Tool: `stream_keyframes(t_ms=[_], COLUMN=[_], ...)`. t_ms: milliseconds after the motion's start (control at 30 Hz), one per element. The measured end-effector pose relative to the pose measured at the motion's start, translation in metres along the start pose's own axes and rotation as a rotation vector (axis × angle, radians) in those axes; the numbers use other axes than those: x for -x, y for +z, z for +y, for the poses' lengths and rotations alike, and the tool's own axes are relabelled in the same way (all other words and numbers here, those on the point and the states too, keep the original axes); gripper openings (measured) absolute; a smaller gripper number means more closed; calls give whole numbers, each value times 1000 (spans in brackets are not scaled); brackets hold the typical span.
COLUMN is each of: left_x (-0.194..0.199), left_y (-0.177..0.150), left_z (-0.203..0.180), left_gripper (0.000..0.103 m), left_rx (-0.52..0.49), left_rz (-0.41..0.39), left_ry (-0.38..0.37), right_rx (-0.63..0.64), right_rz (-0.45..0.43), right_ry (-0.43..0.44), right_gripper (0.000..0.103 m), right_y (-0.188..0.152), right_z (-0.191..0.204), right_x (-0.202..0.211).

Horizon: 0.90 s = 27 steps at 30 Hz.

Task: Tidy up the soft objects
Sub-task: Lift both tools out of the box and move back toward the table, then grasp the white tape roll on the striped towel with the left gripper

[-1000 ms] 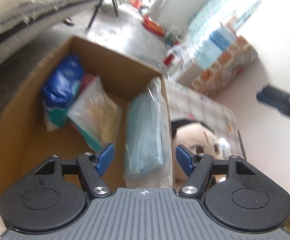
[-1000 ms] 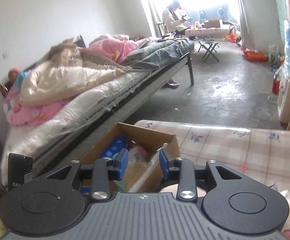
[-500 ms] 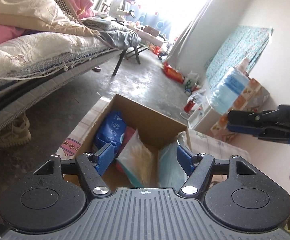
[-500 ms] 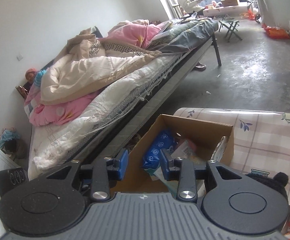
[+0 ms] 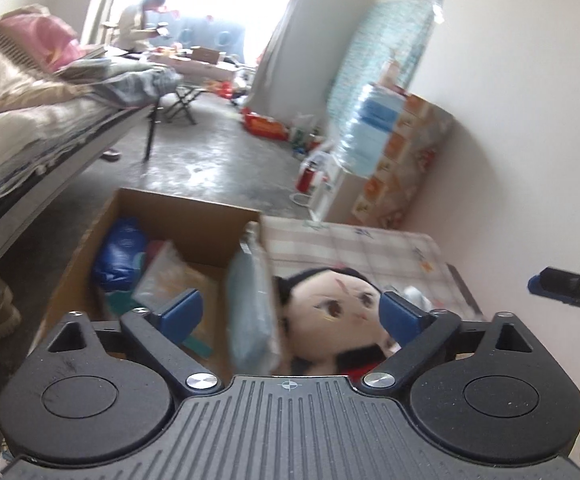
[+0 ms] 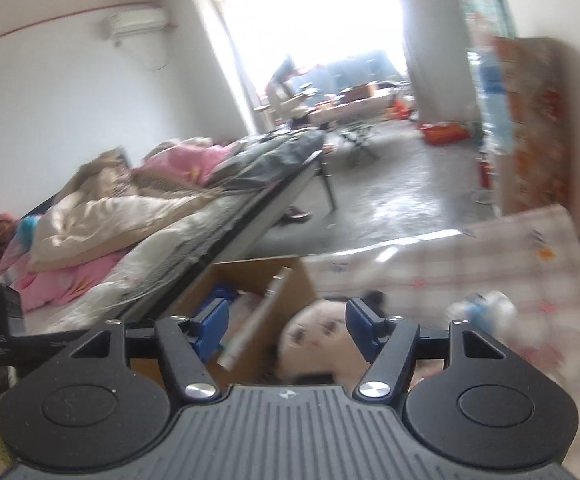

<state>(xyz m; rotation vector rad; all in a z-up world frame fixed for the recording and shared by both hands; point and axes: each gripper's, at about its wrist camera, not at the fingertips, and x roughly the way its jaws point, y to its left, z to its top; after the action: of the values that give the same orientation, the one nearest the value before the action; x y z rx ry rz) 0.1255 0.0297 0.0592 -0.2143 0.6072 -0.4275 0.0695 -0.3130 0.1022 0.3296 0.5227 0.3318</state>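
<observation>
Bed heaped with pink and beige quilts along the left wall, grey concrete floor, folding stool, person seated by the bright window, wall air conditioner, water bottle beside patterned cabinet

My left gripper is a black plastic body with a ribbed grey top plate that carries a small crosshair mark. Two round black discs flank the plate, and angled black arms pivot on shiny silver screws — each arm ends in a blue pad. My right gripper is built the same way, with blue pads, silver screws and ribbed plate. Smaller screws dot the outer arms.
</observation>
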Motion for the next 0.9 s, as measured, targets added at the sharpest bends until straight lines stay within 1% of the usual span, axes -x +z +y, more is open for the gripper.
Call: stream_keyframes(t_ms=[133, 200, 333, 433, 533, 633, 700, 767, 833, 900], left_x=[-11, -20, -41, -57, -72, -89, -102, -115, -133, -154], left_y=[-7, -11, -17, -24, -33, -40, -42, -41, -35, -26], left_z=[-38, -53, -81, -102, -123, -142, -156, -169, -178, -180], left_gripper=[101, 102, 102, 102, 102, 102, 102, 102, 101, 99], left_rx=[-93, -136, -196, -246, -302, -357, -402, -437, -447, -419], left_rz=[46, 72, 136, 185, 225, 251, 259, 258, 254, 268], left_ry=[-46, -54, -59, -76, -86, -102, -108, -102, -85, -59], right_rx=[-107, -157, -231, -269, -292, -283, -264, -259, -264, -260], right_rz=[-32, -45, -42, -37, -36, -34, -41, -45, -50, -57], right_ry=[-70, -87, -144, -181, -196, -210, -229, -227, -209, -199], right_gripper=[68, 68, 68, 68, 68, 68, 68, 68, 68, 68], right_y=[-42, -63, -100, -120, -131, -139, -140, -142, -142, -140], right_z=[-39, -56, -78, -93, -102, -108, -109, -110, -112, -113], right_x=[20, 24, 16, 10, 5, 1, -2, -4, -7, -10])
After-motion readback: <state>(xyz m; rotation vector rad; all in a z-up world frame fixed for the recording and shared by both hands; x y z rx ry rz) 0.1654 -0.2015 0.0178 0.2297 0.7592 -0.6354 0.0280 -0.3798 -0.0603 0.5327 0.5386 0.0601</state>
